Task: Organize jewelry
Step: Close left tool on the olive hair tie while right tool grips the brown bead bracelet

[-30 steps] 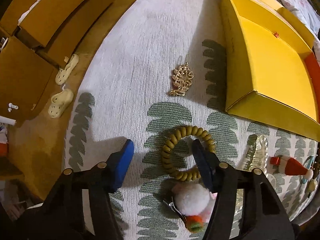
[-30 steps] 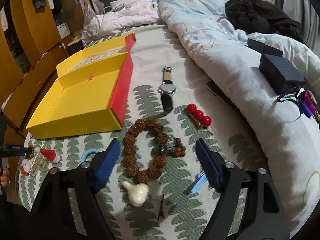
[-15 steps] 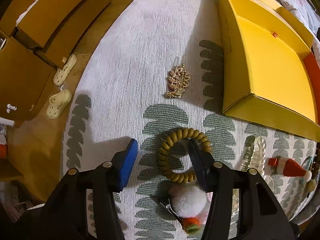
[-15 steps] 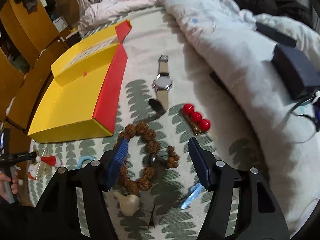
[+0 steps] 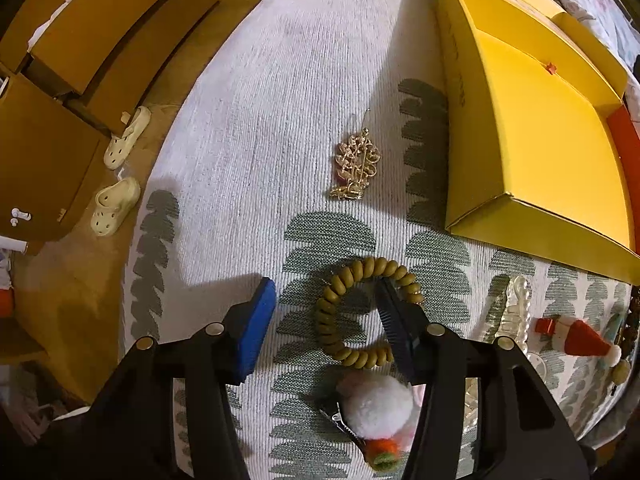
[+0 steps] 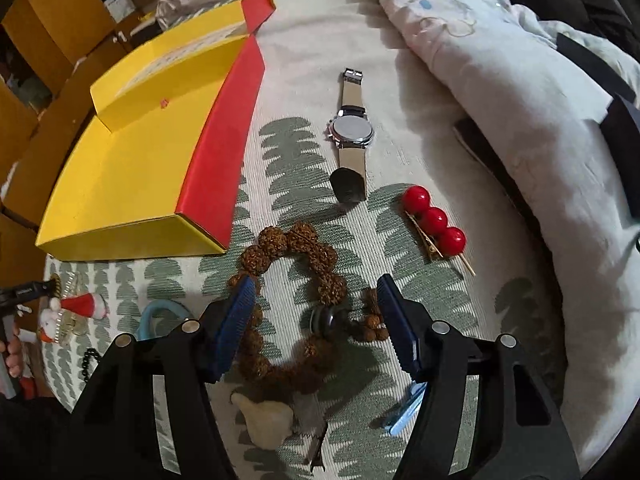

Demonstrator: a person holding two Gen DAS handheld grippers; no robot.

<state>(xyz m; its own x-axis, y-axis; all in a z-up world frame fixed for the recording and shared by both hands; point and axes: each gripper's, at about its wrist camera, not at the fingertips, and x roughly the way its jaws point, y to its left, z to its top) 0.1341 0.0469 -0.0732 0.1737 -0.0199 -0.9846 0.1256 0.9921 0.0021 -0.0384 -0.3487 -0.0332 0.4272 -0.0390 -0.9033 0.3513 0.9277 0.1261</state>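
Note:
My left gripper (image 5: 324, 320) is open and low over an olive coil hair tie (image 5: 362, 312); its right finger sits inside the ring, its left finger outside. A gold brooch (image 5: 356, 164) lies beyond. The open yellow box (image 5: 540, 152) is at the right. My right gripper (image 6: 316, 320) is open and straddles a brown bead bracelet (image 6: 296, 276) on the leaf-print cloth. The box also shows at the left in the right wrist view (image 6: 132, 168).
A white pom-pom clip (image 5: 376, 408), a pearl clip (image 5: 516, 312) and a Santa-hat clip (image 5: 576, 336) lie near the left gripper. A watch (image 6: 352, 132), a red ball clip (image 6: 434, 220), a blue clip (image 6: 404, 416) and a cream clip (image 6: 264, 420) lie near the right. A duvet (image 6: 520, 100) lies at the right.
My right gripper has come down and forward until its fingers straddle the bead bracelet. My left gripper has narrowed and shifted a little around the hair tie.

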